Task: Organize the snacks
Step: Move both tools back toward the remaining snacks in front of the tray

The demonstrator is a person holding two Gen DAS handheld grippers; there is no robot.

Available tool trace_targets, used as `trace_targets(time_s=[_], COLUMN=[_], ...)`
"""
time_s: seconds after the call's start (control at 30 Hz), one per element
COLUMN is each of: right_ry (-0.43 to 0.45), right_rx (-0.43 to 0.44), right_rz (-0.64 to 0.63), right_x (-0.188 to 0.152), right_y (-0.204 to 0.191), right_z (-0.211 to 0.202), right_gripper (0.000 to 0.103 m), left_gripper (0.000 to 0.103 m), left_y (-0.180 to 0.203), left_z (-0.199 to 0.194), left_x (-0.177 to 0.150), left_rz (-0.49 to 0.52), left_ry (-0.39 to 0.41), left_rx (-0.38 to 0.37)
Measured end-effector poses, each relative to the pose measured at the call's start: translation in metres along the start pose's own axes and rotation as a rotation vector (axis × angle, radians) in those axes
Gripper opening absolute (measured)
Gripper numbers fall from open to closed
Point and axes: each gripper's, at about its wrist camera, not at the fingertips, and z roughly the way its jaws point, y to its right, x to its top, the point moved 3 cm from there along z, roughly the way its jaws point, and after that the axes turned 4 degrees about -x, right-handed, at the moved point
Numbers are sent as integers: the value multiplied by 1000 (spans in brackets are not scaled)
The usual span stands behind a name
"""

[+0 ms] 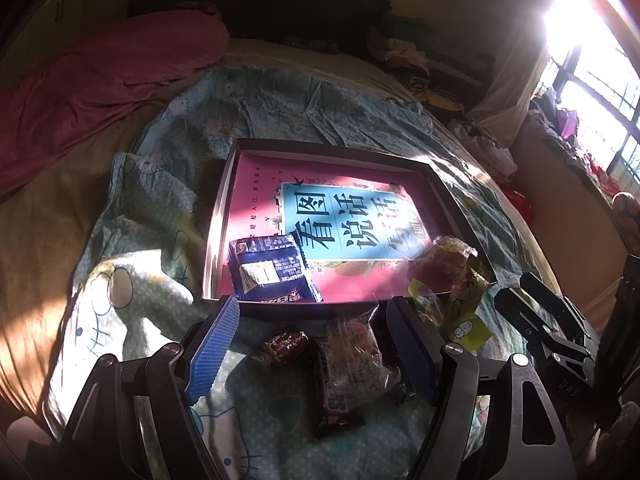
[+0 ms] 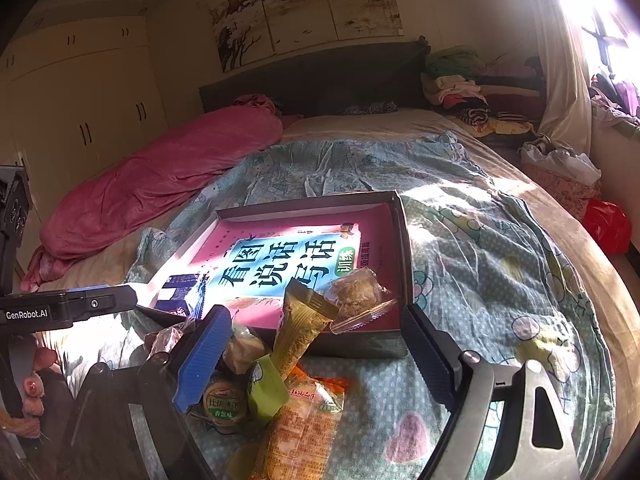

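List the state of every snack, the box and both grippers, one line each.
Box: open, pink book inside.
Blue packet: inside box, near corner.
Clear-wrapped pastry: inside box.
Gold packet: leaning over box rim.
Dark candy bar: on blanket, outside.
Left gripper: jaws open, empty.
Right gripper: jaws open, empty.

Ahead of the left gripper [image 1: 312,344], a box [image 1: 224,200] lies on the bed [image 1: 60,220] with a snack packet [image 1: 272,272] in its near left corner, while wrapped snacks [image 1: 348,360] lie on the quilt [image 1: 280,112] between that gripper's fingers.
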Motion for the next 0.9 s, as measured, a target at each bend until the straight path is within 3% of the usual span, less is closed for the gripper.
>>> trace_targets(time_s=[0.9], right_ry=[-54], right_rx=[40], right_rz=[2], right_x=[-11], right_y=[-13], right_z=[-5], right_gripper=[86], left_gripper=[78], left_y=[13], left_z=[8], left_x=[-31], left_rz=[14], left_ry=[-107], left_rx=[-45])
